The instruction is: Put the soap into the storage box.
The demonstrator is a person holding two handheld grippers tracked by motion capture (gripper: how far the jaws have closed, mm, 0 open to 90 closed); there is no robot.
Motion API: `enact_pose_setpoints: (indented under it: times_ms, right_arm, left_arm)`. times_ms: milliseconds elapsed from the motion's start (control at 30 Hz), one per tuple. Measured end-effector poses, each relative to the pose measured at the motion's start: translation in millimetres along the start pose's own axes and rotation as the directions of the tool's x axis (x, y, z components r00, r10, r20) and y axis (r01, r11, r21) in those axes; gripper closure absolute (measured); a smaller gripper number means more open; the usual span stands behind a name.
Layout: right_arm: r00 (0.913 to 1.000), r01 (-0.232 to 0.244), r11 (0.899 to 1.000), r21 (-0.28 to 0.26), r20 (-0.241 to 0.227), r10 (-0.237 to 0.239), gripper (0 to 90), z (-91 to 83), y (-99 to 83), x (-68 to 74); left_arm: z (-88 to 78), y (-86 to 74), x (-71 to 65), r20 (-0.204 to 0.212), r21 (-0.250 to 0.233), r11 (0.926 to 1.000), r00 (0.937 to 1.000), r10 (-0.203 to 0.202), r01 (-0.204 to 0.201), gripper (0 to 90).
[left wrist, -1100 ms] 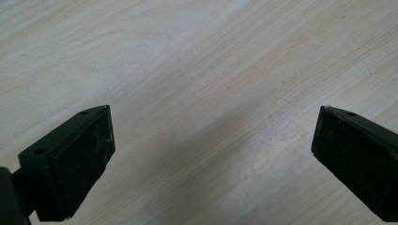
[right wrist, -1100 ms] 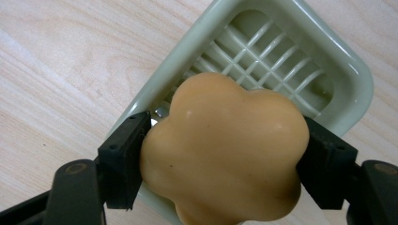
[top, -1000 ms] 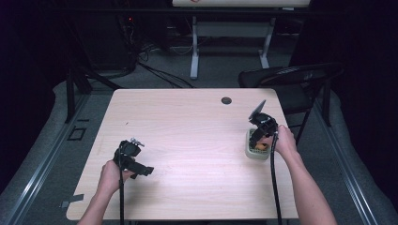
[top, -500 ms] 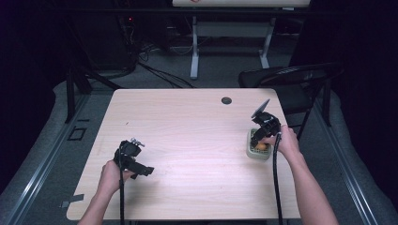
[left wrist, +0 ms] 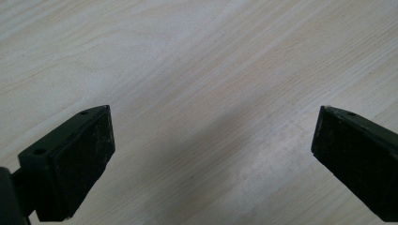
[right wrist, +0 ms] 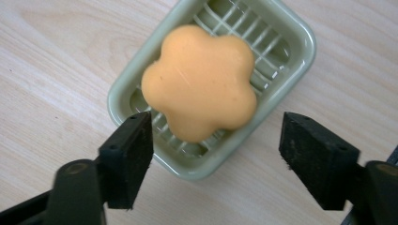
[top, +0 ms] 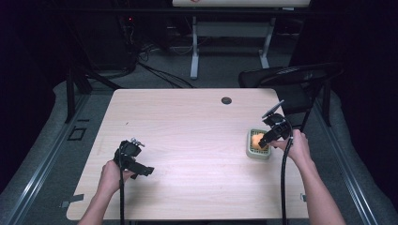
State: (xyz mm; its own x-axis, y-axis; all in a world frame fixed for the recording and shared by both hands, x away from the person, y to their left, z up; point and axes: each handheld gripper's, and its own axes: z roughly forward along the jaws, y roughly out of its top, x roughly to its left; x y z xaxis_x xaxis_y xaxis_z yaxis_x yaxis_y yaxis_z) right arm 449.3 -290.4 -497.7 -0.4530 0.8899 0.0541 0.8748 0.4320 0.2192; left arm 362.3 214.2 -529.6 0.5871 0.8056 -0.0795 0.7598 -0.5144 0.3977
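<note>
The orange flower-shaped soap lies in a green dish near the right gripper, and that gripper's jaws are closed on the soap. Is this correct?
Not quite. The soap does lie in the green dish near the right gripper, but the jaws are not closed on it: in the right gripper view they stand open, one on each side, above the soap and not touching it.

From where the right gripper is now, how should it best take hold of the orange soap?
Probably from above: the flower-shaped soap lies flat in the green dish, above its rim. Set the jaws of the open right gripper in two opposite notches between lobes.
</note>
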Motion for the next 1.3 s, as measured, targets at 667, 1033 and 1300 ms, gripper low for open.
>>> enact_pose_setpoints:
  times_ms: [667,1033,1300]
  right_arm:
    - [0.9938,-0.100,0.994,-0.033,-0.052,0.098,55.2,13.0,-30.1,-10.3]
    - [0.9951,-0.091,0.995,-0.027,-0.042,0.090,62.1,10.3,-30.5,-14.4]
    - [0.9920,-0.126,0.990,-0.057,-0.017,0.125,63.2,9.6,-33.6,-16.7]
  left_arm:
    - [0.5,-1.0,0.3,0.000,-0.001,1.0000,1.0000,-0.004,0.004,0.0]
    - [-0.7,-2.8,0.7,-0.002,0.001,1.0000,1.0000,-0.007,0.007,0.0]
    - [-0.2,-1.7,-0.3,-0.003,-0.001,1.0000,1.0000,-0.002,0.002,0.0]
